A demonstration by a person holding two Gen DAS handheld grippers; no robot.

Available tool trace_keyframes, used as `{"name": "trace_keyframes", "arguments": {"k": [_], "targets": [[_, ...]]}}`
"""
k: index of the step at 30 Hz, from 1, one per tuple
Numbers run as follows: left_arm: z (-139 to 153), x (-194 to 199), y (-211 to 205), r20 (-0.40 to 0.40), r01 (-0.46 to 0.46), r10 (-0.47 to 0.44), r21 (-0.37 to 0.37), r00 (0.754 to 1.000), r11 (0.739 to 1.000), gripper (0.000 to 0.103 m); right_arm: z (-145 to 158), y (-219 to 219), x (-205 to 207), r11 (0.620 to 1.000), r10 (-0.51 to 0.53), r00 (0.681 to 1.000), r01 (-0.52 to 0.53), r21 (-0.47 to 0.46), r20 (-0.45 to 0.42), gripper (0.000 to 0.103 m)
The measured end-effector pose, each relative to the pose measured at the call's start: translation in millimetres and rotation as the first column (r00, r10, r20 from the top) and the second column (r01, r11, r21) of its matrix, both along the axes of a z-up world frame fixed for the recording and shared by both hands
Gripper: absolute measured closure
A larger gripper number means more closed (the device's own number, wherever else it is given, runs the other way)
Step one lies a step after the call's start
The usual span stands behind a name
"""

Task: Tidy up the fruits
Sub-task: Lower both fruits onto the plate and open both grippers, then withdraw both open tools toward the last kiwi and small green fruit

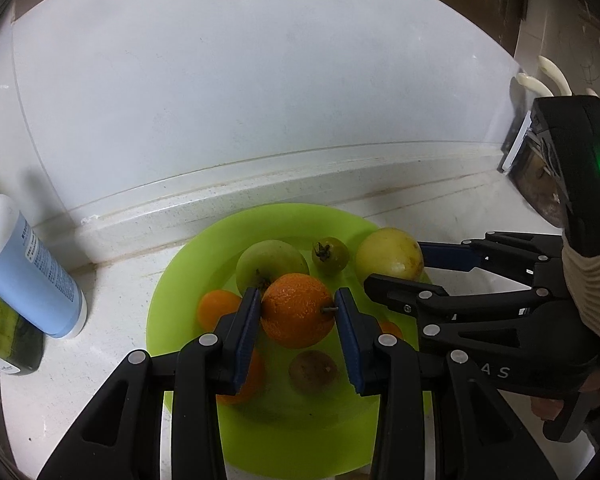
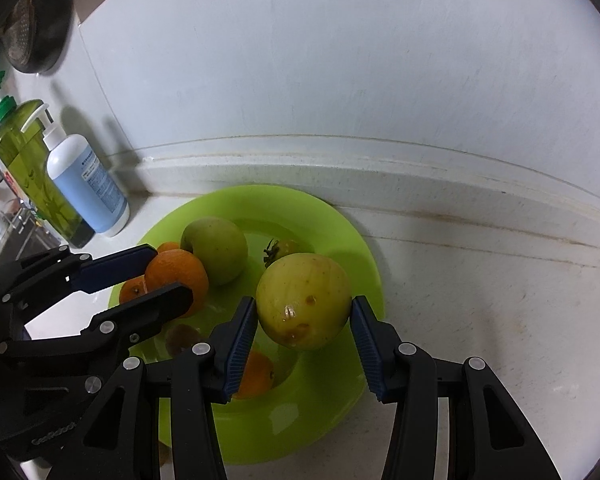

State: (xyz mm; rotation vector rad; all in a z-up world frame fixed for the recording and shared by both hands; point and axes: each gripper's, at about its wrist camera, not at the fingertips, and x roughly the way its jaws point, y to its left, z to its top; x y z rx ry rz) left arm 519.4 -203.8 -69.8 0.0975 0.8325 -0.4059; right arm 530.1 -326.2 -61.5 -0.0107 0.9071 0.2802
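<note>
The left claw (image 1: 296,310) was clamped on an orange (image 1: 298,310), its blue pads pressed to either side of the fruit, held over the middle of the green plate (image 1: 172,300). The right claw (image 2: 304,312) gripped a yellow-green apple (image 2: 304,306) the same way, above the right half of that plate (whether either fruit already rested on the plate or hung just above it could not be told). Around them, fruit already lay in the plate: a second green apple (image 2: 216,254) toward the back, a small green fruit with a dark calyx (image 1: 331,255), two smaller oranges at the left (image 1: 216,308) and lower centre (image 2: 256,376), and a brownish fruit (image 1: 314,372). Judging by this, most of the gathering looked done, with these two pieces the last to be released. Beyond the plate, at the left edge of the frame, a blue bottle (image 2: 88,188) and a green pump bottle (image 2: 28,168) stood on the pale desk (image 2: 480,300).
</note>
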Motion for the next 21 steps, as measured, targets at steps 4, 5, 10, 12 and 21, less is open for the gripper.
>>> {"name": "trace_keyframes", "arguments": {"k": [4,5,10,12,21], "targets": [[1.1,1.8,-0.6,0.003,-0.01,0.01,-0.007,1.0,1.0,0.066,-1.3,-1.5,-0.5,1.0,-0.001,1.0,0.001,0.006,-0.002,0.054],[1.6,1.7,-0.5,0.007,-0.014,0.014,-0.005,1.0,1.0,0.066,0.3,-1.8,-1.3,1.0,0.003,1.0,-0.003,0.008,0.002,0.053],[6.8,-4.2,2.7,0.02,-0.022,0.023,-0.005,1.0,1.0,0.064,7.4,-1.6,-7.4,1.0,-0.008,1.0,0.008,-0.012,0.03,0.053],[11.5,-9.7,6.3,0.03,-0.031,0.031,-0.013,0.999,0.999,0.061,11.0,-2.2,-13.6,1.0,-0.015,0.999,0.016,-0.008,0.039,0.053],[41.8,-42.7,22.2,0.093,-0.056,0.059,-0.035,0.994,0.998,0.045,37.1,-0.4,-47.2,1.0,-0.023,0.994,0.022,0.009,0.11,0.051]]}}
